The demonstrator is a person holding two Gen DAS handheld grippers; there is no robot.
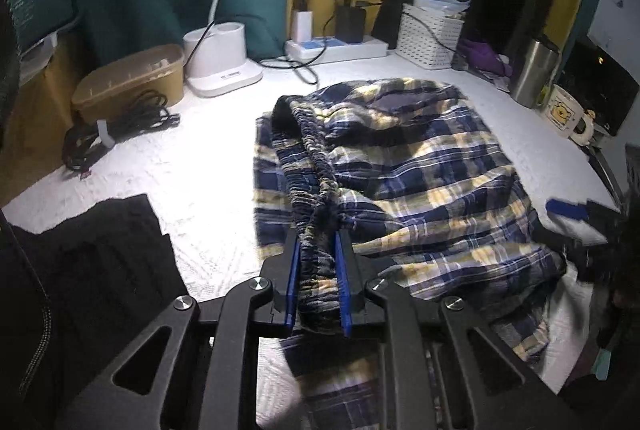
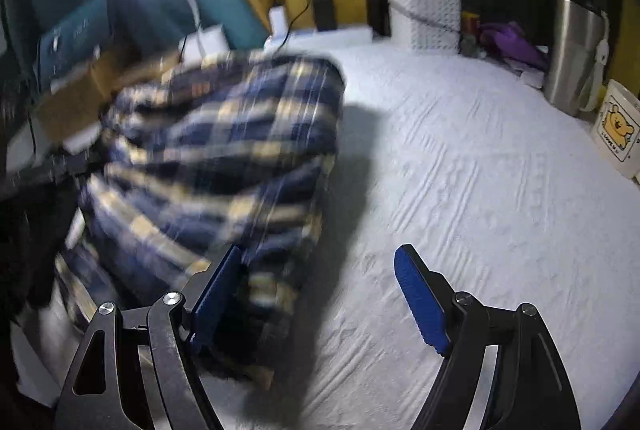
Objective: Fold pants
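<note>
Claw on the left [image 1: 319, 272] squeezes the stretchy waistband [image 1: 310, 166] of the plaid pants [image 1: 420, 190] between its blue pads. Those pants sit in a bunched heap on the white bench [image 1: 200, 166], in the middle. Over on the right side, the right claw [image 2: 320, 294] is spread wide; its left pad rests against the near edge of the pants, while its right pad hangs over bare cloth. Far back stand a white basket [image 1: 430, 34], a steel cup [image 1: 532, 72] and a bear mug [image 1: 566, 114].
</note>
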